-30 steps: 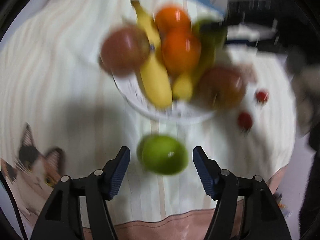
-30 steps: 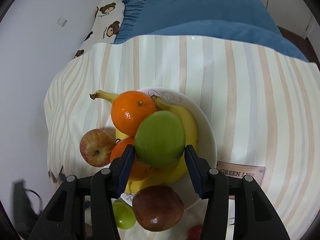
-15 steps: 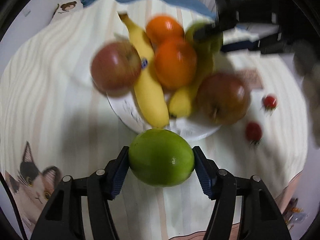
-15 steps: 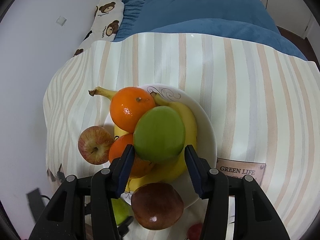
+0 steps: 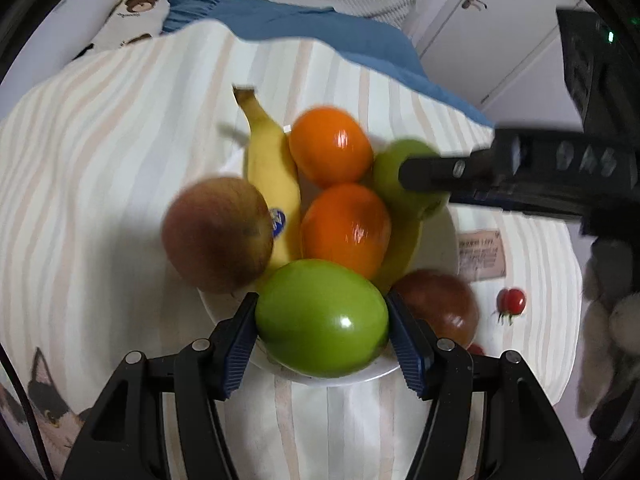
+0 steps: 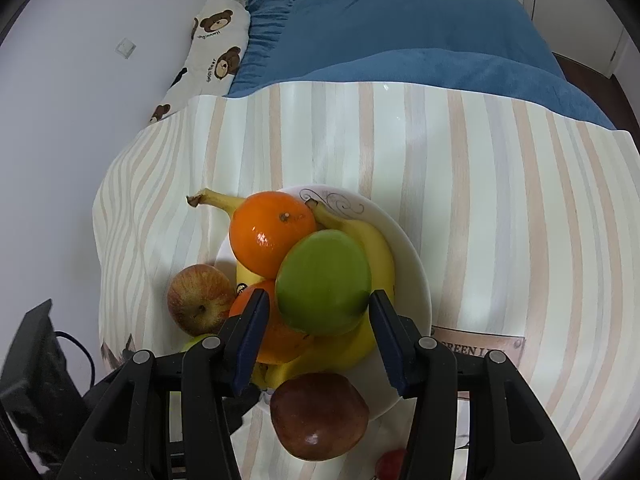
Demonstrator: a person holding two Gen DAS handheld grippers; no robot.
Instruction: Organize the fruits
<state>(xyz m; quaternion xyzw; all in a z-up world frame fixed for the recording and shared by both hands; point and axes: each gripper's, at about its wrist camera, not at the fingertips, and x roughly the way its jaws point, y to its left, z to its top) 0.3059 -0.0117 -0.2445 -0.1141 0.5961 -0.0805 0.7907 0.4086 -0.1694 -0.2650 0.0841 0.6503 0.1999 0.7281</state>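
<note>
The left gripper (image 5: 322, 326) is pinching a green apple (image 5: 322, 318) low in the centre of the left wrist view, a blue pad pressed flat on each of its sides. That apple hangs over the near rim of the white plate (image 5: 450, 240), which fills the middle of the frame, so the free spot lies straight ahead and slightly down from the fingers. The plate is already crowded: a banana (image 5: 270, 176) runs lengthwise from the upper centre down toward the gripper, two oranges (image 5: 346, 228) sit to its right, a red apple (image 5: 218, 234) leans off the left rim and a darker apple (image 5: 440, 304) sits at the lower right rim. The right gripper (image 6: 318, 320) straddles a second green apple (image 6: 324, 282) in the centre of its own view; I cannot tell whether its pads press the fruit or merely flank it. That apple rests on top of the pile, toward the right side of the plate. A small tomato (image 5: 511, 302) lies on the striped cloth (image 5: 100, 160) at the right. My guess is that the left hand is nearer the only open gap, between the red apple and the darker one, and that a round apple set there may roll off.
</note>
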